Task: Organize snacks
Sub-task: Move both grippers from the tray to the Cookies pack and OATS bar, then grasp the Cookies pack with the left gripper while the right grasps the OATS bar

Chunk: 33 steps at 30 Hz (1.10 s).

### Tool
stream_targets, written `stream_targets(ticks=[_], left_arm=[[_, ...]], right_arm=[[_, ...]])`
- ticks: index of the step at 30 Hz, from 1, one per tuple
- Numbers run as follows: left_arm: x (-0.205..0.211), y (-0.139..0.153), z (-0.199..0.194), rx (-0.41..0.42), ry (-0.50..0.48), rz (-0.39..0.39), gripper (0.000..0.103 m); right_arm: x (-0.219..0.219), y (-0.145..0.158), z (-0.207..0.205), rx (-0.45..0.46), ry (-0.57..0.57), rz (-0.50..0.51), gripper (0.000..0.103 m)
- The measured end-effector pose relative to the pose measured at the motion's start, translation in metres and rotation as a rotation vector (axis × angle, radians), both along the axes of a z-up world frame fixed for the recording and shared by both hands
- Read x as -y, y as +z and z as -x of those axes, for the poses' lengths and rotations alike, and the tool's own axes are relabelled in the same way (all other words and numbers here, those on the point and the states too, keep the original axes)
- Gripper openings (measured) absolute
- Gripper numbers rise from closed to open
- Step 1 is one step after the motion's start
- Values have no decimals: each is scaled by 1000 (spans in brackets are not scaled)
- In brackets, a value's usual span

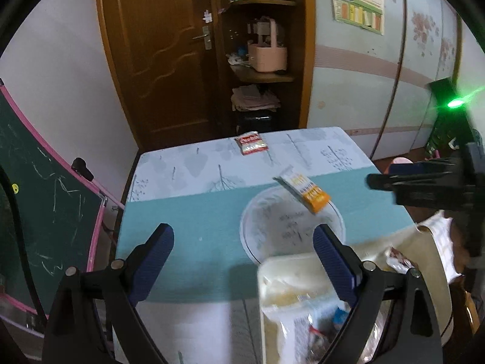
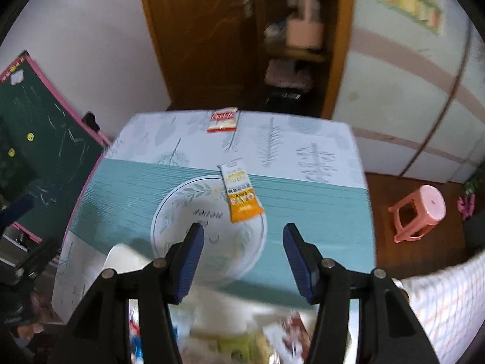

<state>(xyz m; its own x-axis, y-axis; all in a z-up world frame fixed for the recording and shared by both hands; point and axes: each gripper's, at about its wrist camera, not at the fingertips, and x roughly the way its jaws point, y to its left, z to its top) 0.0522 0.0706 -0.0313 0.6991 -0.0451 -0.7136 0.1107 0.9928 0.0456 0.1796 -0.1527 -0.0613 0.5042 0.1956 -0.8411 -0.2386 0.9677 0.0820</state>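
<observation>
An orange and white snack packet (image 1: 306, 191) (image 2: 241, 194) lies on the table at the far rim of the printed white circle (image 1: 272, 224) (image 2: 182, 212). A red and white snack packet (image 1: 251, 143) (image 2: 223, 120) lies near the table's far edge. My left gripper (image 1: 242, 251) is open and empty over the table's near side. A cream bag (image 1: 291, 291) holding several snacks sits under its right finger. My right gripper (image 2: 242, 254) is open and empty, above the circle's near edge, short of the orange packet. It also shows in the left wrist view (image 1: 382, 182) at the right.
The table (image 2: 318, 212) has a teal and white leaf-print cloth. A green chalkboard (image 1: 45, 200) leans at the left. A pink stool (image 2: 419, 212) stands on the floor to the right. A wooden door (image 1: 169, 54) and shelves (image 1: 263, 75) are behind the table.
</observation>
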Motion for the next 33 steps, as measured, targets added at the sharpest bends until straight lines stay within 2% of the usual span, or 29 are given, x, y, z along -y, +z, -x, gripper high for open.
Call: stream_targets(ticks=[4, 8, 11, 18, 22, 24, 29, 33], left_arm=[[-13, -4, -37, -29, 32, 18, 93], [-25, -21, -80, -104, 79, 40, 93], [-33, -36, -101, -157, 100, 66, 93], [-34, -61, -130, -210, 102, 26, 93], [-28, -61, -145, -215, 76, -4, 93], [-23, -58, -157, -213, 61, -23, 93], [-5, -46, -194, -213, 21, -62, 93], [13, -38, -228, -234, -12, -81, 93]], right_arm=[[-18, -39, -58, -95, 16, 43, 55], [-24, -76, -97, -194, 3, 5, 55], [-31, -97, -114, -245, 2, -4, 55], [-55, -129, -129, -310, 53, 82, 55], [-58, -141, -132, -341, 63, 123, 54], [-56, -146, -132, -357, 60, 110, 43], [-51, -146, -133, -333, 49, 127, 41], [-35, -128, -143, -291, 4, 136, 41]])
